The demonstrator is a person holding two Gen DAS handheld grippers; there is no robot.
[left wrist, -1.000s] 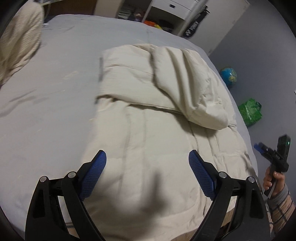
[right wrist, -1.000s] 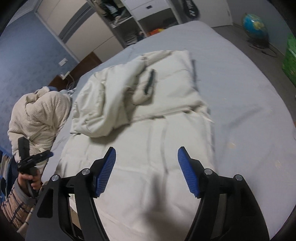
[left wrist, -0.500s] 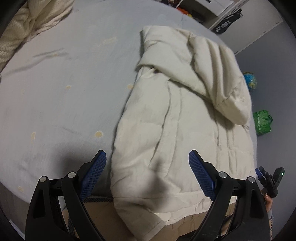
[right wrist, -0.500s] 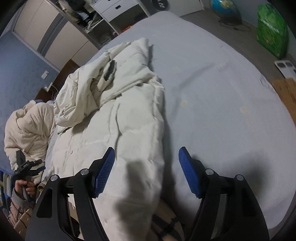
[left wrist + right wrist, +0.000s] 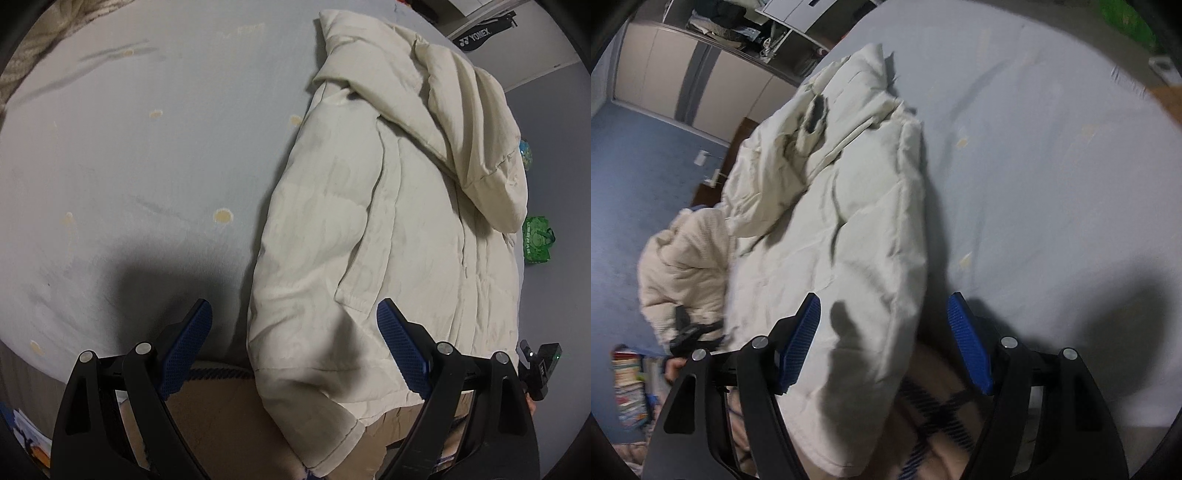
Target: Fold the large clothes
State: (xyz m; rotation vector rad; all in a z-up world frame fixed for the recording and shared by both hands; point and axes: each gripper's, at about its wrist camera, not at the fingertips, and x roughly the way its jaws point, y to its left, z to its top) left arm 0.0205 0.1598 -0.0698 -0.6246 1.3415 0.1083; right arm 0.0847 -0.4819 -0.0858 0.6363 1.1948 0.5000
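Note:
A large cream padded jacket (image 5: 388, 229) lies on the grey bed (image 5: 147, 147), its sleeves and hood folded over the upper half and its hem hanging over the near bed edge. My left gripper (image 5: 295, 347) is open and empty, above the jacket's near left hem corner. In the right wrist view the same jacket (image 5: 842, 229) lies lengthwise, and my right gripper (image 5: 884, 339) is open and empty above its near right hem corner. The other gripper shows small at the edge of each view.
A second cream garment (image 5: 683, 266) is heaped at the bed's left side. A green bag (image 5: 537, 240) and a globe (image 5: 525, 157) sit on the floor to the right. Wardrobes and shelves (image 5: 746, 37) stand beyond the bed. A plaid blanket (image 5: 942, 417) hangs below the near edge.
Both grippers have spread apart and come down towards the jacket's near hem corners, the left to its left side, the right to its right side. Both stay open. The jacket has not moved.

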